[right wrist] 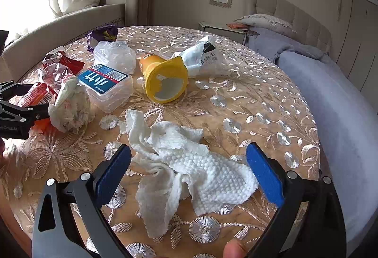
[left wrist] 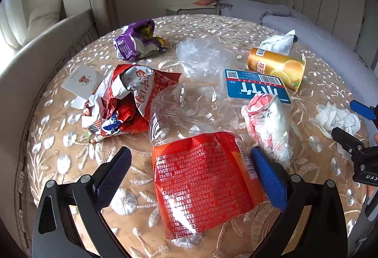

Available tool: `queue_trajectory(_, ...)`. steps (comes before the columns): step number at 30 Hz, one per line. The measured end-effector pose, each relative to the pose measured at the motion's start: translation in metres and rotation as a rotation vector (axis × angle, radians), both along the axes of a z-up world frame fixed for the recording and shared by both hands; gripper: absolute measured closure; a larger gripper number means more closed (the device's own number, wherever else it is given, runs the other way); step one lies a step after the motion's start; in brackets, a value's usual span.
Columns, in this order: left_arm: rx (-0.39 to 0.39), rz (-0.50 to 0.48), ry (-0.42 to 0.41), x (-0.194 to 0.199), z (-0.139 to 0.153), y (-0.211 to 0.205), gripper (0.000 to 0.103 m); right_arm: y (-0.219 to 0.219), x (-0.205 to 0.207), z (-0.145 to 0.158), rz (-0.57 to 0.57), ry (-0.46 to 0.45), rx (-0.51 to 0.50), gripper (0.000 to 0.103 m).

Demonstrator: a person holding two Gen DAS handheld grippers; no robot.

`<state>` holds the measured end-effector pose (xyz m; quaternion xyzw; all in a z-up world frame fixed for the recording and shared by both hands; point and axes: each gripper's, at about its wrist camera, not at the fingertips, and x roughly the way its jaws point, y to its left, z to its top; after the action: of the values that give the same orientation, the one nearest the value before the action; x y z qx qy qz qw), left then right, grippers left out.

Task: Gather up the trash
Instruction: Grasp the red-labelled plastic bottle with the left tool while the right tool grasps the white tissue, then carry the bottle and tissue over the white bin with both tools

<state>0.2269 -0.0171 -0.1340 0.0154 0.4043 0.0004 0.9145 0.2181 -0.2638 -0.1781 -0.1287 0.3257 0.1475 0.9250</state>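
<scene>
A round table (left wrist: 212,28) with an embroidered cloth is strewn with trash. My left gripper (left wrist: 191,163) is open, its jaws on either side of a clear bag with a red printed label (left wrist: 200,177). My right gripper (right wrist: 189,161) is open around a crumpled white paper towel (right wrist: 189,163), which also shows in the left wrist view (left wrist: 335,118). An orange cup (left wrist: 276,66) lies on its side; the right wrist view shows its open mouth (right wrist: 165,83). A blue-labelled clear box (left wrist: 255,86) lies beside it.
A crumpled red snack bag (left wrist: 122,102), a purple wrapper (left wrist: 137,41), a clear plastic bag (left wrist: 200,54), a wadded red-and-white bag (left wrist: 267,120), a white bag (right wrist: 203,54) and a white card (left wrist: 80,80) lie about. A bed (right wrist: 330,83) stands right, a sofa (left wrist: 28,64) left.
</scene>
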Motion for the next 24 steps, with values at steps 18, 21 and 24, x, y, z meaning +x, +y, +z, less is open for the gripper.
queue_trajectory(18,0.010,-0.058,-0.147,-0.044,0.040,-0.007,0.046,-0.006,-0.038,0.039,0.045,-0.080,0.104,0.085)
queue_trajectory(21,0.024,-0.061,-0.185,-0.057,0.054,-0.009,0.046,-0.009,-0.052,0.050,0.051,-0.111,0.116,0.085)
queue_trajectory(24,0.027,-0.080,-0.212,-0.071,0.066,-0.013,0.046,-0.015,-0.067,0.060,0.047,-0.146,0.131,0.085)
